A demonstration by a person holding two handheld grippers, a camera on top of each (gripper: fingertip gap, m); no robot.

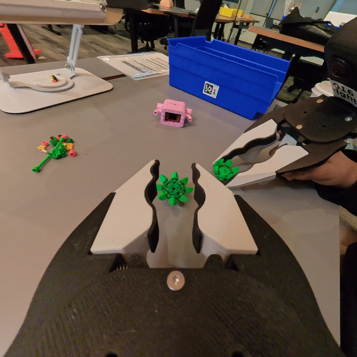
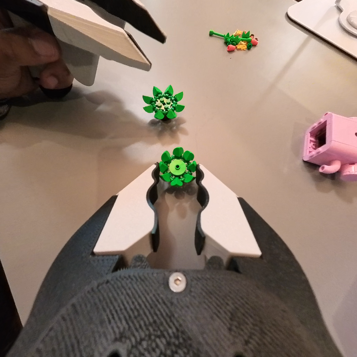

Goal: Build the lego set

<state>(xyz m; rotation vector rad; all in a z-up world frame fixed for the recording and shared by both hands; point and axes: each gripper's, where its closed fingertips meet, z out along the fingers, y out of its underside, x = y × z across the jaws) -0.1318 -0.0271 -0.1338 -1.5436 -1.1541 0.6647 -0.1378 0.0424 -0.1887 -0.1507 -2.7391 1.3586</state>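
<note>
While both grippers work low over the grey table, the scene reads as follows.

Left gripper: its fingers stand well apart and grasp nothing; a spiky green rosette lies on the table in the gap between them, clear of both pads. In the right wrist view this gripper hangs above and to the left of that rosette.

Right gripper: closed part-way on a second green rosette, the dark pads pressing its leaf tips on both sides at the very fingertips. The left wrist view shows it with the rosette at its tips, low over the table; whether it touches the surface I cannot tell.

Hand: wrapped under the right gripper's body.

Blue bin: stacked open bins at the far side of the table, with a square marker sticker on the front; nothing can be seen inside from this angle.

Pink block: a cube-shaped build lying on its side between the bin and the grippers, its open hollow end facing the left camera, small curled pink arms on its sides.

Loose pieces: a small heap of green stems and leaves with pink, yellow and brown bits, well off to the left.

White stand: flat base on the table's far left corner.

Sleeved sheet: lies just left of the bin.
</note>
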